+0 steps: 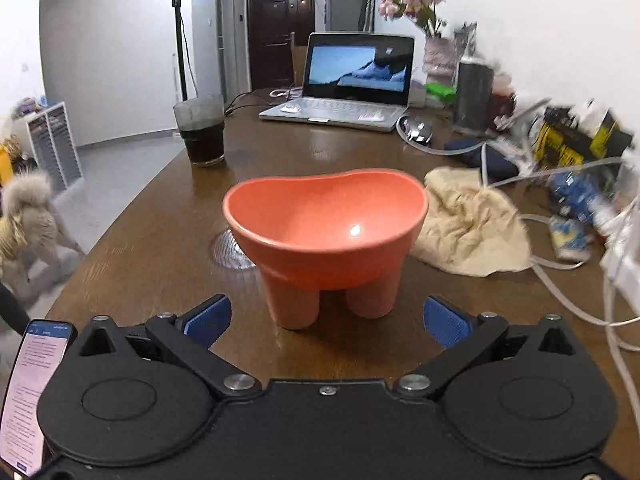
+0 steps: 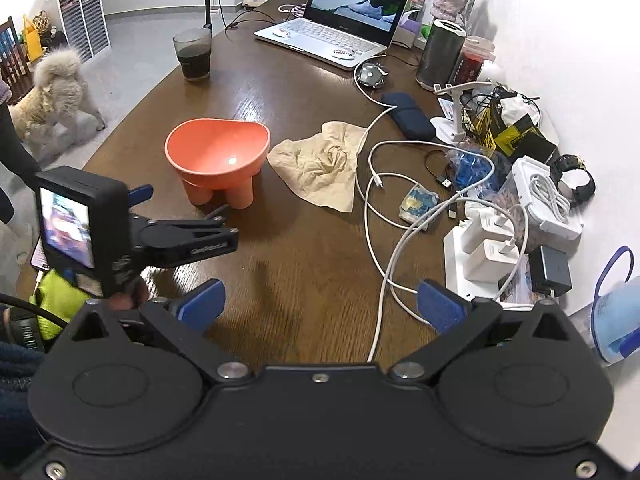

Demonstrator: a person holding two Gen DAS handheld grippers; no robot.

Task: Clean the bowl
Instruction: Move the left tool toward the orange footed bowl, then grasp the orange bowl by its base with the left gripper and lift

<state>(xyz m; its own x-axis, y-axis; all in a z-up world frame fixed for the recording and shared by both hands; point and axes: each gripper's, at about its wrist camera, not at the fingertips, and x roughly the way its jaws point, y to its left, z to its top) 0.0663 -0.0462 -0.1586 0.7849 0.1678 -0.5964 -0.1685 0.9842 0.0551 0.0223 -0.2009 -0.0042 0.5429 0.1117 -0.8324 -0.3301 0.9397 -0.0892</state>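
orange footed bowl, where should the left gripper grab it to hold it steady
Grip the orange footed plastic bowl by its stubby legs, coming straight in from the near side. The left gripper is open and already level with them. The flared rim looks wider than the jaw gap; the narrower leg cluster likely fits between the blue pads.

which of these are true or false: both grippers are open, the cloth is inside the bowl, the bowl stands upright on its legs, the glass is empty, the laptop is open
1. Both grippers are open. True: the left gripper and the right gripper both have their jaws spread and hold nothing.
2. The cloth is inside the bowl. False: the beige cloth lies crumpled on the table beside the orange bowl.
3. The bowl stands upright on its legs. True.
4. The glass is empty. False: the glass holds dark liquid.
5. The laptop is open. True: the laptop has its screen up and lit.
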